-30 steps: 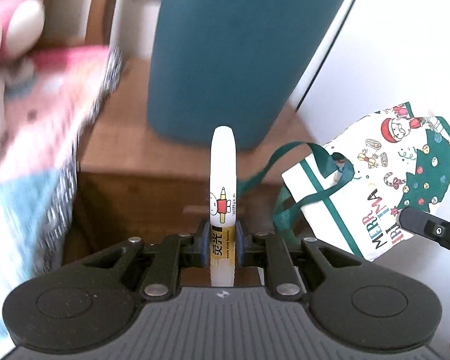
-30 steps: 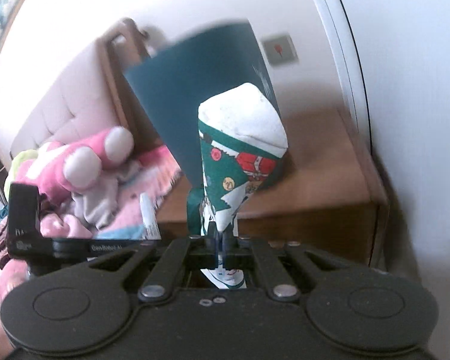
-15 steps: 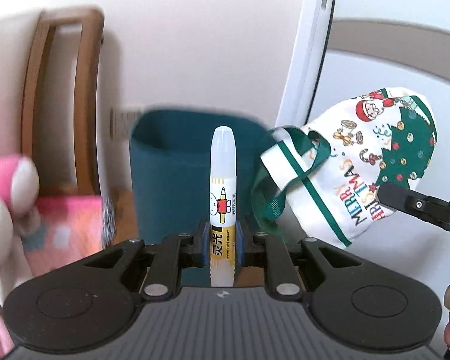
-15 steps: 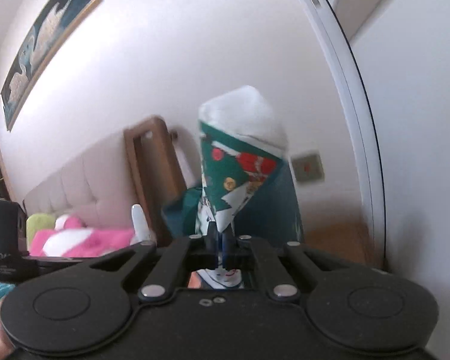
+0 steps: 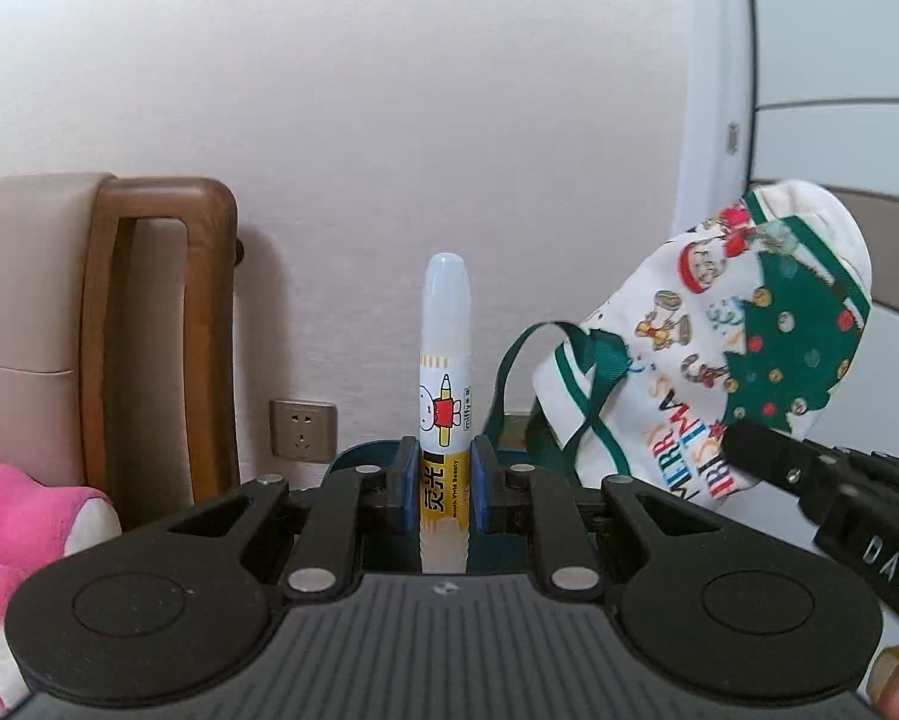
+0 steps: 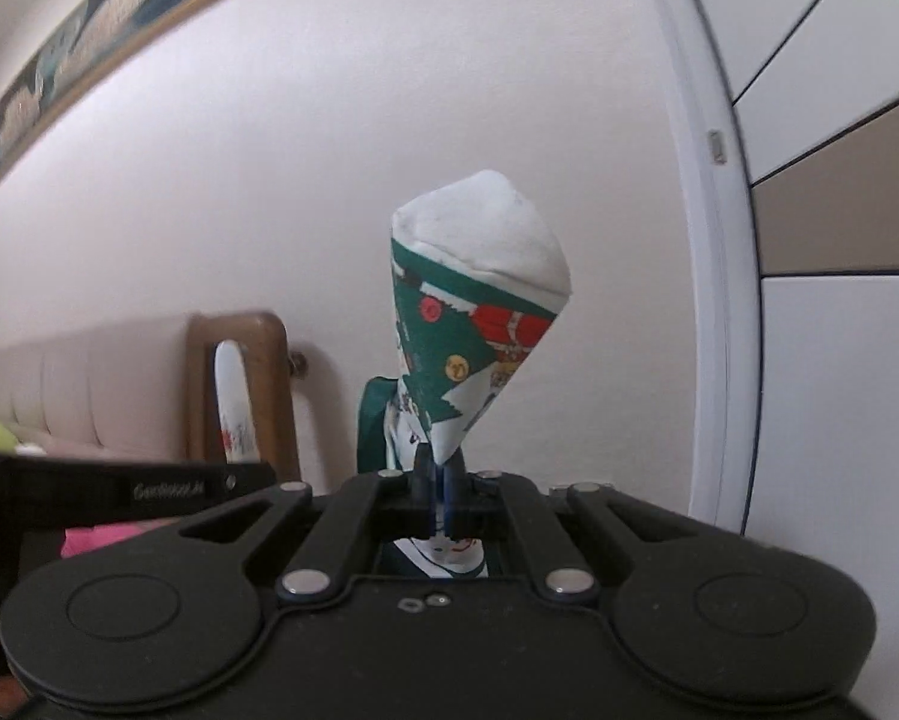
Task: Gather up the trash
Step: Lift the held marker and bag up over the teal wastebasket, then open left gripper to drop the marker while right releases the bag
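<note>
We hold the left gripper (image 5: pixel 444 489) clamped on a glue pen (image 5: pixel 445 384), which stands upright between the pads, its clear cap toward the white wall (image 5: pixel 389 120). Just right of the glue pen hangs the Christmas bag (image 5: pixel 719 360), white with green trim and a tree print, its green strap looping down beside the pen. Our right gripper (image 6: pixel 439 489) pinches that bag (image 6: pixel 479 324) at its lower edge, jaws closed tight on the fabric, so the bag rises above them like a cone. Left of the glue pen stand a wooden headboard post (image 5: pixel 161 324) and a wall socket (image 5: pixel 302 430); a pink plush toy (image 5: pixel 23 528) lies lower left. Behind the pen's base a dark teal rim (image 5: pixel 365 456) shows.
</note>
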`<state>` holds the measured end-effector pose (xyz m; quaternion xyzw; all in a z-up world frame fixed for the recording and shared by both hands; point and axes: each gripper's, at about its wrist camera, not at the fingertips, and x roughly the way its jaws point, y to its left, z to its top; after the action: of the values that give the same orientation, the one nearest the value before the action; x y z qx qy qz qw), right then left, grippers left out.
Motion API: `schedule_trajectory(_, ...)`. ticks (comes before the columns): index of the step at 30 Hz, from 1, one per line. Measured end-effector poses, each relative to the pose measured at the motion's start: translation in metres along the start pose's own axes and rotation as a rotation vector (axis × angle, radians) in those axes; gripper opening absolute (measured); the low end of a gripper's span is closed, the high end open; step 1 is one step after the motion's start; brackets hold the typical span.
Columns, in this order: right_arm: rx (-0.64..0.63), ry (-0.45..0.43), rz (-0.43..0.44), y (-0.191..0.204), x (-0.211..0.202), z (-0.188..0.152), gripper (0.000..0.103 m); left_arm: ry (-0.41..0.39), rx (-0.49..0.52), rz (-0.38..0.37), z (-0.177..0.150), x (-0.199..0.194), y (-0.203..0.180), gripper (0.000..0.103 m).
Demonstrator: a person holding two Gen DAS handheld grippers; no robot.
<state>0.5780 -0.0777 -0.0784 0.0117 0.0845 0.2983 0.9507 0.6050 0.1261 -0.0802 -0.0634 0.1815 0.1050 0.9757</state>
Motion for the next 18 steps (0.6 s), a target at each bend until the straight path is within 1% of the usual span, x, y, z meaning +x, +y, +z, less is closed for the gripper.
schedule_trajectory(1, -0.009, 0.008, -0.004, 0.000, 0.007, -0.003, 0.001, 0.009, 0.003, 0.009, 0.000, 0.000, -0.005, 0.017)
schedule_trajectory(4, -0.031, 0.052, 0.010, -0.003, 0.030, -0.016, 0.001, 0.060, 0.019, 0.030, -0.015, 0.030, -0.008, 0.017)
schedule_trajectory(6, -0.058, 0.102, 0.025, 0.000, 0.045, -0.021, 0.001, 0.104, 0.038, 0.052, -0.024, 0.049, -0.012, 0.017)
schedule_trajectory(9, -0.098, 0.199, 0.042, 0.000, 0.065, -0.035, 0.001, 0.168, 0.053, 0.079, -0.033, 0.073, -0.013, 0.017)
schedule_trajectory(12, -0.125, 0.277, 0.062, -0.001, 0.080, -0.045, 0.001, 0.216, 0.063, 0.092, -0.041, 0.088, -0.013, 0.017)
schedule_trajectory(13, -0.123, 0.311, 0.078, -0.002, 0.085, -0.047, 0.001, 0.230, 0.069, 0.088, -0.041, 0.093, -0.013, 0.017)
schedule_trajectory(14, -0.126, 0.329, 0.084, -0.002, 0.088, -0.048, 0.001, 0.250, 0.076, 0.081, -0.045, 0.101, -0.013, 0.017)
schedule_trajectory(16, -0.133, 0.360, 0.082, -0.001, 0.094, -0.047, 0.001, 0.266, 0.086, 0.094, -0.047, 0.108, -0.015, 0.017)
schedule_trajectory(17, -0.127, 0.381, 0.096, -0.002, 0.097, -0.046, 0.001, 0.274, 0.093, 0.091, -0.045, 0.112, -0.014, 0.017)
schedule_trajectory(18, -0.124, 0.386, 0.092, -0.002, 0.099, -0.045, 0.002, 0.295, 0.099, 0.075, -0.046, 0.115, -0.015, 0.017)
